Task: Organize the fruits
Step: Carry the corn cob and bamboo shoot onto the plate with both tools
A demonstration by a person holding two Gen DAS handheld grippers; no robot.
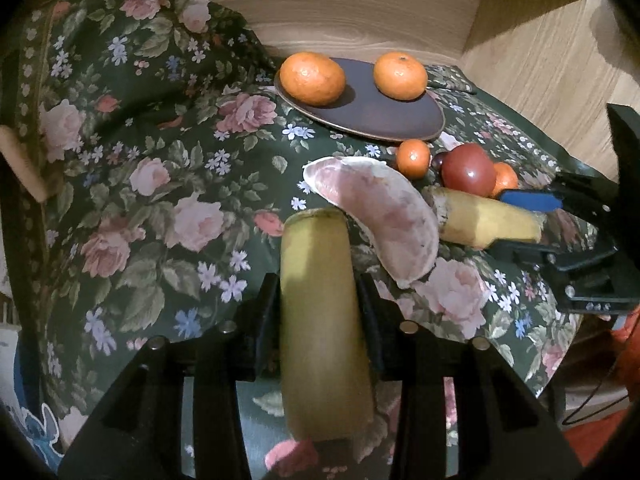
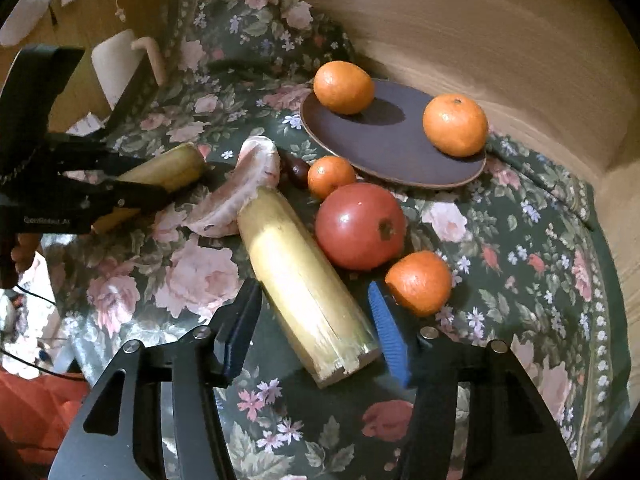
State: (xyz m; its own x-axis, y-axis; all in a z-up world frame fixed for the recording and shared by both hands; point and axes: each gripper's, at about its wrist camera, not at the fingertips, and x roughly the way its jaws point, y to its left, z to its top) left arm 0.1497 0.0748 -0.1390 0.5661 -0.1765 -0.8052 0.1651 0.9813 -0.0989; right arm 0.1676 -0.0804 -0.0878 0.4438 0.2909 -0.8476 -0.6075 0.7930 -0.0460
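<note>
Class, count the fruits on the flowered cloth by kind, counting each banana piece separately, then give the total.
Oranges: 4
Banana pieces: 2
Red round fruit: 1
Small dark fruit: 1
Pale pink peeled wedge: 1
Total: 9

Ahead of my hand-held gripper a pale wood-grain wall (image 1: 360, 12) rose behind the worktop, which a dark floral cloth (image 1: 132, 184) covered; warm, dim light cast soft shadows.

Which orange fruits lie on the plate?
The two big ones on the dark plate; the two smaller lie on the cloth.
</note>
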